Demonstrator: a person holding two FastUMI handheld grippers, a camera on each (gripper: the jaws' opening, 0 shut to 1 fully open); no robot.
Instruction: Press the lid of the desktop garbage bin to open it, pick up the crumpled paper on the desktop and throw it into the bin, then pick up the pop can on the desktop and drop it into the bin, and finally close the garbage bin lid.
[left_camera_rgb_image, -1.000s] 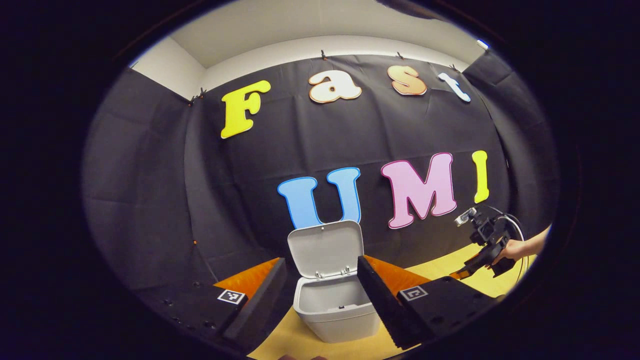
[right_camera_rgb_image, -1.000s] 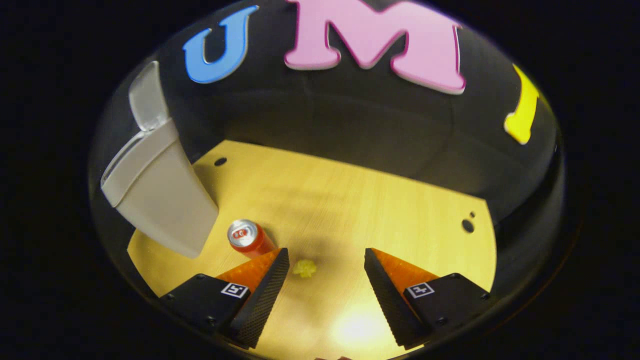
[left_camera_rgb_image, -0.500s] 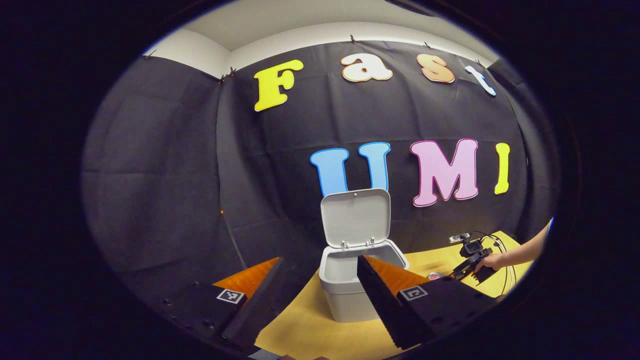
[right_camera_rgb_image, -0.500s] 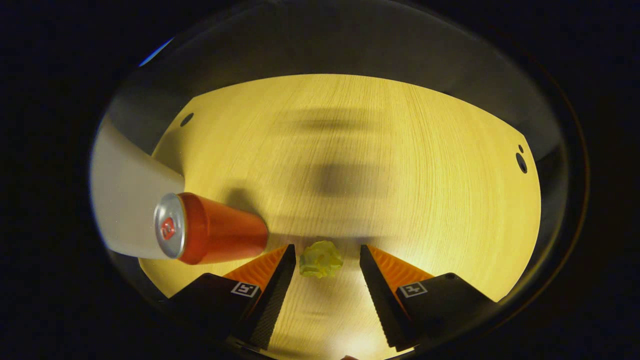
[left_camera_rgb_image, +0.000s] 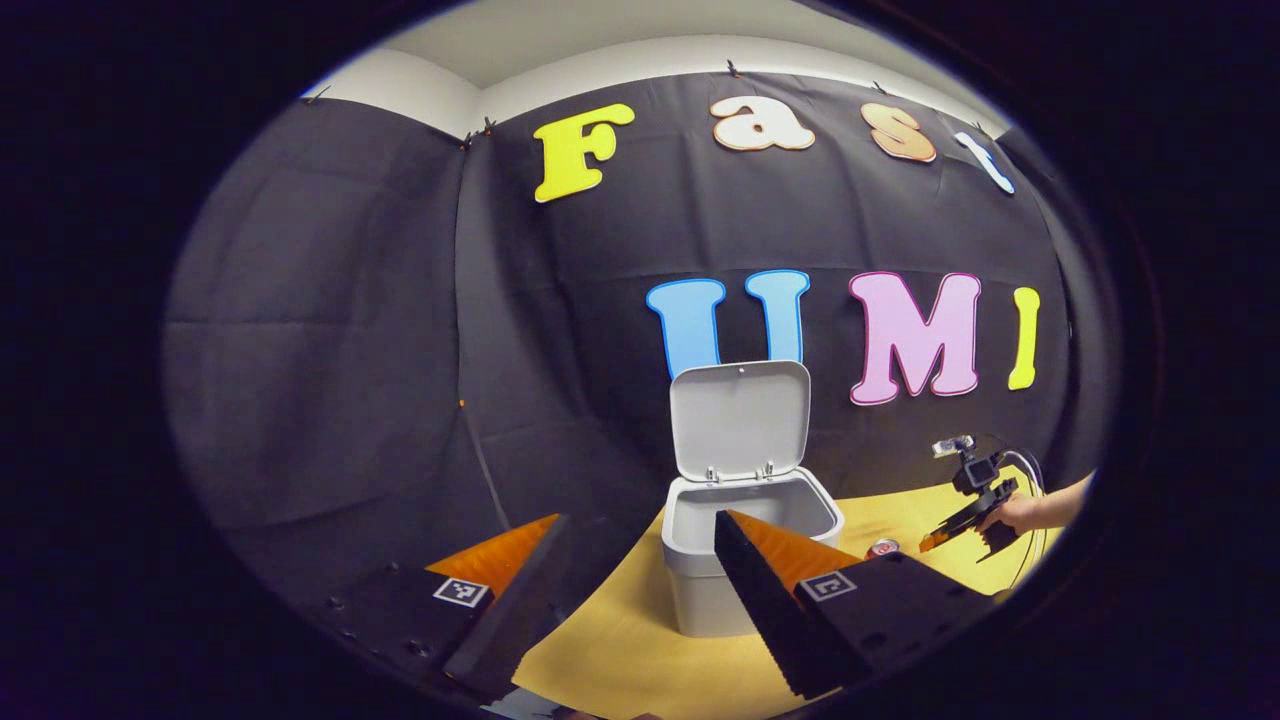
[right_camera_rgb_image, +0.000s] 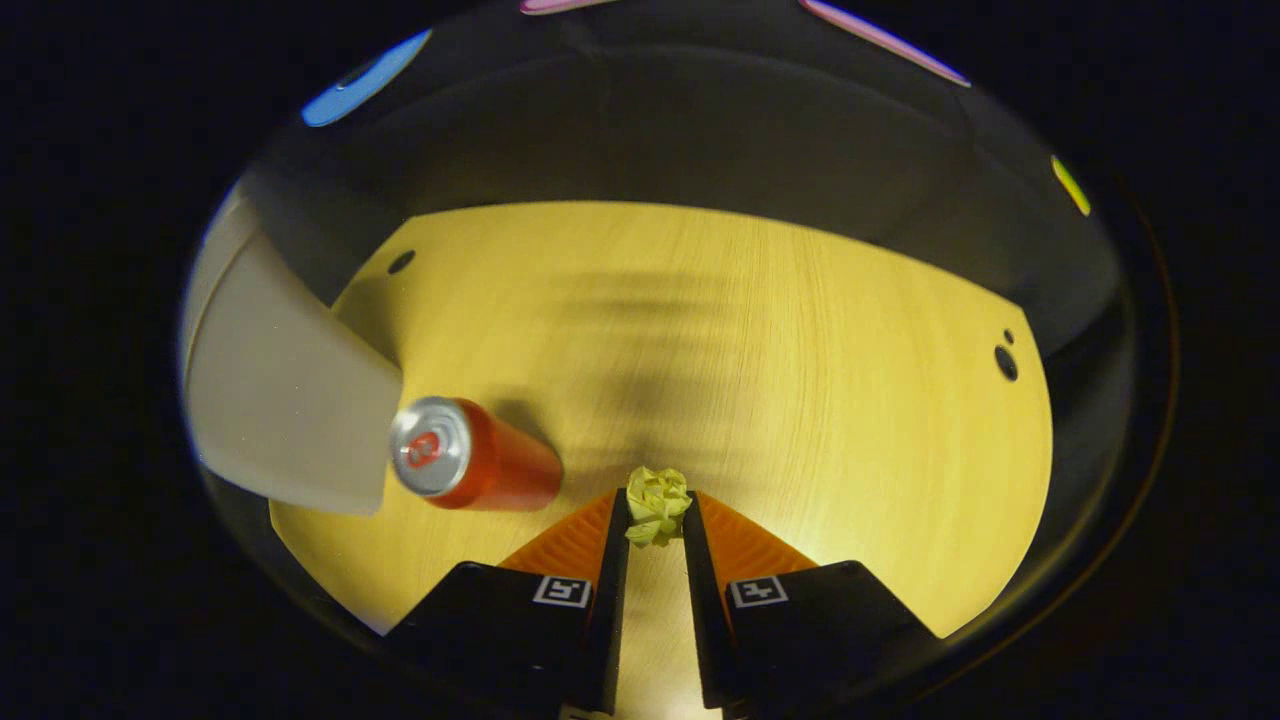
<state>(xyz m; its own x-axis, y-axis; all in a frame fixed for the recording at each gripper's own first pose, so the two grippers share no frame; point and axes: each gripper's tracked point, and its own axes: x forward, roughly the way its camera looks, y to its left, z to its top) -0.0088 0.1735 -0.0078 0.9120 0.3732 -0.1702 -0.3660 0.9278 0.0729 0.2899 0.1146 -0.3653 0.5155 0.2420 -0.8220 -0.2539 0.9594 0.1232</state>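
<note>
The grey bin (left_camera_rgb_image: 745, 570) stands on the wooden table with its lid (left_camera_rgb_image: 740, 420) swung up and open. My left gripper (left_camera_rgb_image: 635, 560) hangs open in front of it, holding nothing. In the right gripper view, the right gripper (right_camera_rgb_image: 655, 510) is shut on the crumpled yellow paper (right_camera_rgb_image: 656, 505), both fingers pressing its sides just above the tabletop. The red pop can (right_camera_rgb_image: 470, 465) stands upright left of the paper, beside the bin's wall (right_camera_rgb_image: 290, 400). The left gripper view shows the right gripper (left_camera_rgb_image: 975, 510) far off, held by a hand (left_camera_rgb_image: 1020, 512), with the can's top (left_camera_rgb_image: 882, 548) near it.
The yellow wooden table (right_camera_rgb_image: 780, 380) has small holes near its back corners (right_camera_rgb_image: 1003, 362). The black cloth wall runs close behind the bin and along the table's far edge. Open tabletop lies to the right of the paper.
The right gripper's fingers have shut on the paper and it has risen a little with it. The left gripper has drawn back and to the left, away from the bin.
</note>
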